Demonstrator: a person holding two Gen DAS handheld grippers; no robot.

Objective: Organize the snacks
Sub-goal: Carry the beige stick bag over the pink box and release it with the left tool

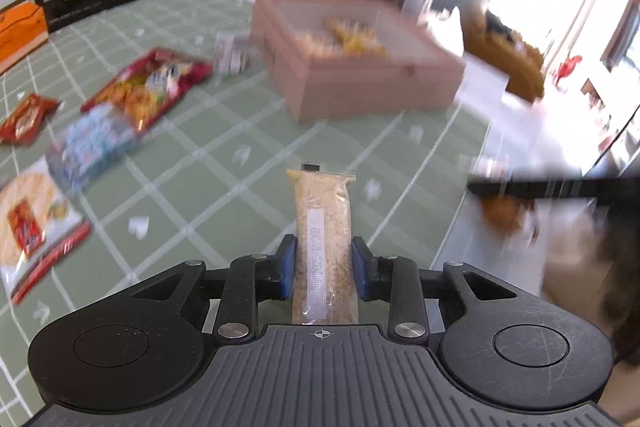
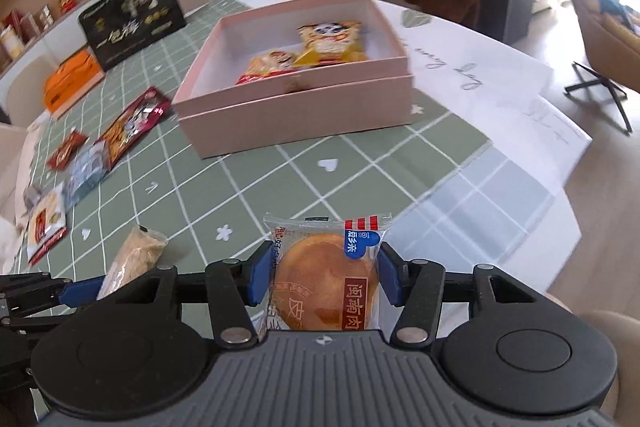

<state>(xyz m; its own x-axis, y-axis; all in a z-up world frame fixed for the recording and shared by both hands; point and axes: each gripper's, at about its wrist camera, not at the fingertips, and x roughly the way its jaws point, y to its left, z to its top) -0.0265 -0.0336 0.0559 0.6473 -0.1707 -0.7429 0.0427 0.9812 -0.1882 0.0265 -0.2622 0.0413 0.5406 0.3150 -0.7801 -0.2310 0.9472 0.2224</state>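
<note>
My left gripper (image 1: 323, 267) is shut on a long clear pack of pale crumbly snack (image 1: 323, 227), which sticks out forward above the green checked tablecloth (image 1: 224, 155). My right gripper (image 2: 322, 277) is shut on a wrapped round golden pastry (image 2: 324, 279) with a red label. The same pale pack (image 2: 134, 259) and the left gripper's blue pad show at the lower left of the right wrist view. An open pink box (image 2: 296, 107) stands ahead on the table, holding a yellow snack bag (image 2: 330, 39) and a smaller orange packet (image 2: 268, 65).
Loose snacks lie on the left: a red bag (image 1: 148, 87), a pale blue pack (image 1: 94, 143), a small red packet (image 1: 28, 117), a white pack with a red label (image 1: 28, 223). A black bag (image 2: 134, 15) and an orange box (image 2: 72, 79) stand behind. White paper sheets (image 2: 480, 75) hang over the table's right edge.
</note>
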